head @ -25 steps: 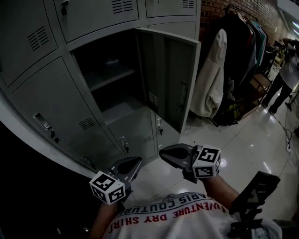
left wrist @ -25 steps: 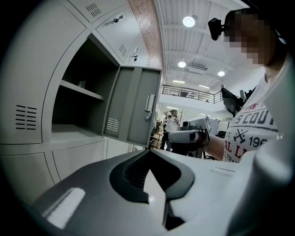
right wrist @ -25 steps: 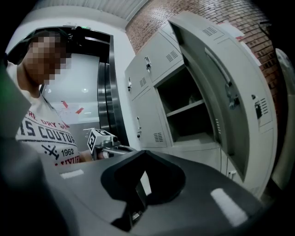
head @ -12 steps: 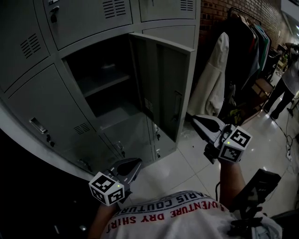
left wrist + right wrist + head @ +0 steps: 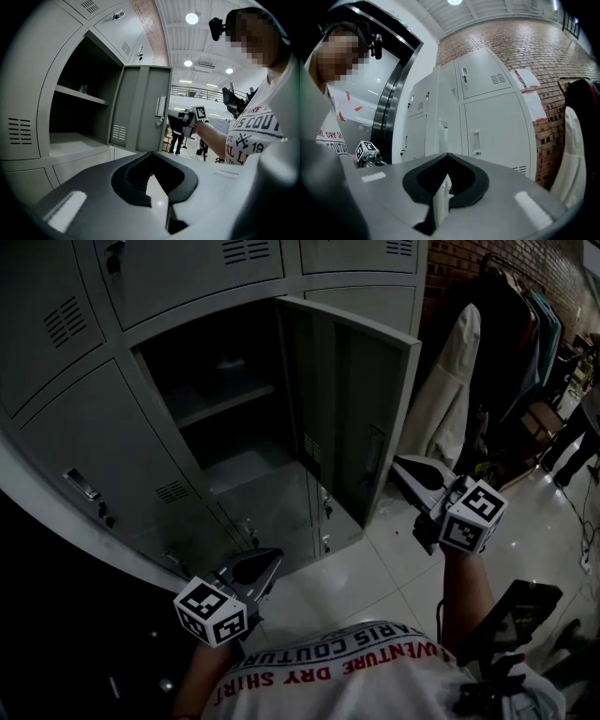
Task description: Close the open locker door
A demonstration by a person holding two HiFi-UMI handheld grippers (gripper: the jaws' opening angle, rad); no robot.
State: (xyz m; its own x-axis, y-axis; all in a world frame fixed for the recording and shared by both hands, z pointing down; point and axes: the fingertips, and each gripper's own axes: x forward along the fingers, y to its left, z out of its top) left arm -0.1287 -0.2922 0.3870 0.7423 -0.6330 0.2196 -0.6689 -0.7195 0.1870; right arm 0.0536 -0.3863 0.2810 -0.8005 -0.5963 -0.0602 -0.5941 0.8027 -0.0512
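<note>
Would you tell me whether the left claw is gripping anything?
No, the left claw is shut, with its jaws meeting and nothing between them.

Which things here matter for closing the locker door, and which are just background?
Job: open locker door; the compartment behind it; right gripper, shut, beside the door's free edge; left gripper, shut, held low.
Background: white coat; dark clothes on rack; closed lockers; bystander.

The locker door point(image 5: 361, 418) stands at 12 o'clock. Its compartment point(image 5: 246, 463) is at 11 with a shelf point(image 5: 220, 395) inside, and coats point(image 5: 455, 381) hang at 2. The right gripper point(image 5: 408, 470) is just right of the door.
</note>
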